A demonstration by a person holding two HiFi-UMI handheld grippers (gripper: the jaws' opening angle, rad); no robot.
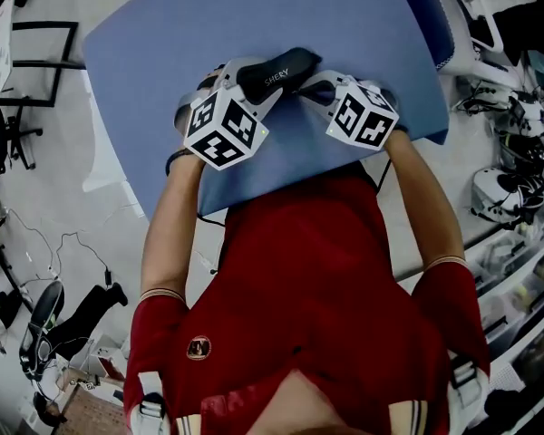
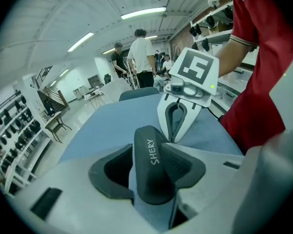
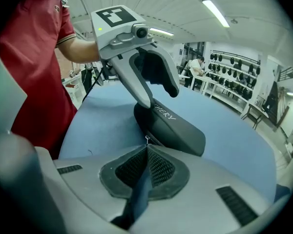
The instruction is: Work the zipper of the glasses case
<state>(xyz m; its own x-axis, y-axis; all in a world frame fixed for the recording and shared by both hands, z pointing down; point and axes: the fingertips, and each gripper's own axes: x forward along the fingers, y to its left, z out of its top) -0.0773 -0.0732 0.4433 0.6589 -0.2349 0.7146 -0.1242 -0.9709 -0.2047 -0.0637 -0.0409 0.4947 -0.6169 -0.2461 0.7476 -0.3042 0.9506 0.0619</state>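
Observation:
A black glasses case (image 1: 286,66) printed "SHERY" lies near the front edge of the blue table (image 1: 190,25). My left gripper (image 1: 254,84) straddles one end of it. In the left gripper view the case (image 2: 154,174) stands between the pads; a gap shows beside the left pad (image 2: 110,169), so the left gripper (image 2: 149,152) is open. My right gripper (image 1: 304,87) meets the case from the right. In the right gripper view it (image 3: 147,146) is shut, with the small metal zipper pull (image 3: 146,139) pinched at its tips against the case (image 3: 183,128).
The person's red shirt (image 1: 308,270) is close behind both grippers. Chairs (image 1: 490,25) and gear stand to the table's right, and cables (image 1: 63,252) lie on the floor at left. People (image 2: 141,57) stand far beyond the table.

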